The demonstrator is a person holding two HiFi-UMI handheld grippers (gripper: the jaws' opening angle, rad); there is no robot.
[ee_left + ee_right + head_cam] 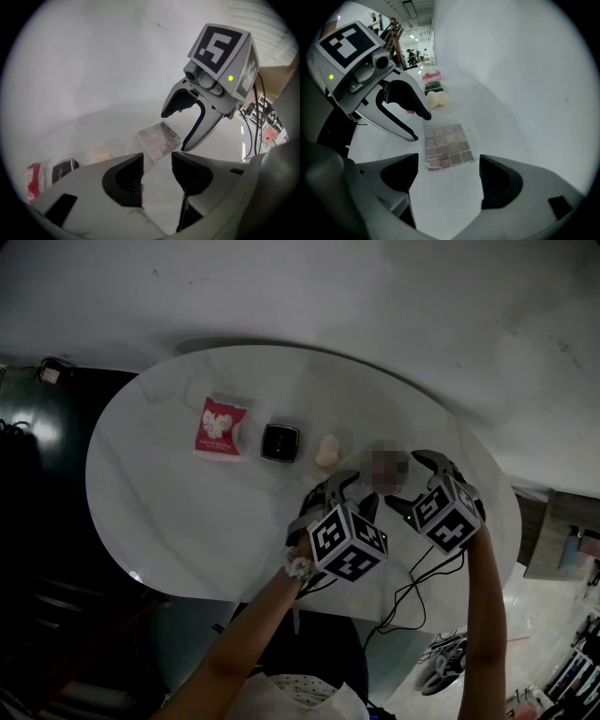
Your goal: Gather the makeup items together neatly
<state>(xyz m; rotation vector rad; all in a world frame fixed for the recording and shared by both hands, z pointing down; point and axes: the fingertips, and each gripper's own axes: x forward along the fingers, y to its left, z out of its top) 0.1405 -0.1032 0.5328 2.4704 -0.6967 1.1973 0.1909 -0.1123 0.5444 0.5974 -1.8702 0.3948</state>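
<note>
**Both grippers empty over a loose row of makeup**

Nearest, the left gripper (157, 161) and right gripper (447, 164) hovered with jaws apart, holding nothing. Just ahead of them lay the flat, clear-lidded eyeshadow palette (445, 146), askew on the white marble oval table (169, 493). Beyond it sat a beige sponge (327, 450), a black square compact (279, 442) and a red-and-white packet (220, 427), each apart from the next. It looked like a row half gathered, or one awaiting a final tidy

Eyeshadow palette (447, 146) flat, sponge (327, 450), compact (279, 442), red packet (218, 427)
</note>
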